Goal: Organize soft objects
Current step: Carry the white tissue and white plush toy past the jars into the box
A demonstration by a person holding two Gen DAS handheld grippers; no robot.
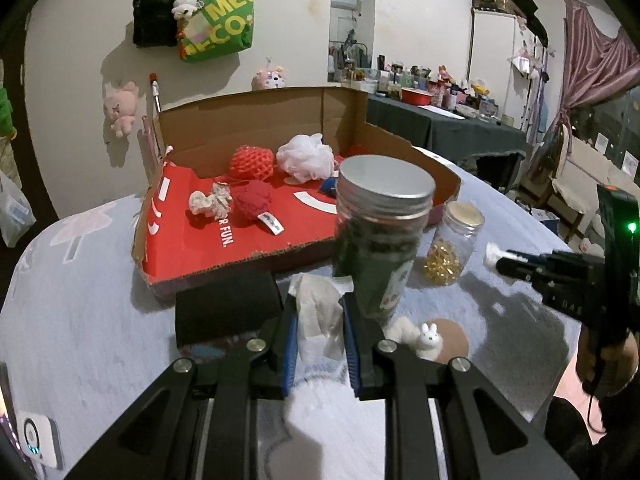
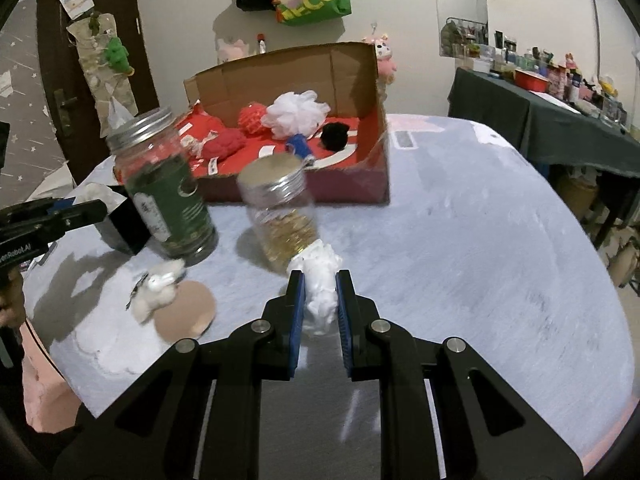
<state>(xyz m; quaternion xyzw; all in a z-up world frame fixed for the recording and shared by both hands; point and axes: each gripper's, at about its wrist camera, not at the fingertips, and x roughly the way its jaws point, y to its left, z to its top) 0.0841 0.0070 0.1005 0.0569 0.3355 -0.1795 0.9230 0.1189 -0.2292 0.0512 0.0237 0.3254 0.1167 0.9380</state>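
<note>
Clearly both tongs are clenched on soft stuff: the left gripper (image 1: 320,336) pinches a crumpled white tissue (image 1: 318,320) at lower centre of its view, and the right gripper (image 2: 320,300) squeezes a white foam wad (image 2: 322,288) low in its own frame. Both look featherlight and squashy — a mid-body pinch should hold, though thin tissue may tear. Upper centre, the cardboard box (image 1: 256,120) already holds other soft pieces — probably where these belong.

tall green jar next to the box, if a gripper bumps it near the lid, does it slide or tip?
The green jar probably tips: it stands tall on a narrow base and a bump near the metal lid lands high. It looks packed with dark contents, so fairly heavy. On its round side it could roll across the cloth-covered table.
</note>
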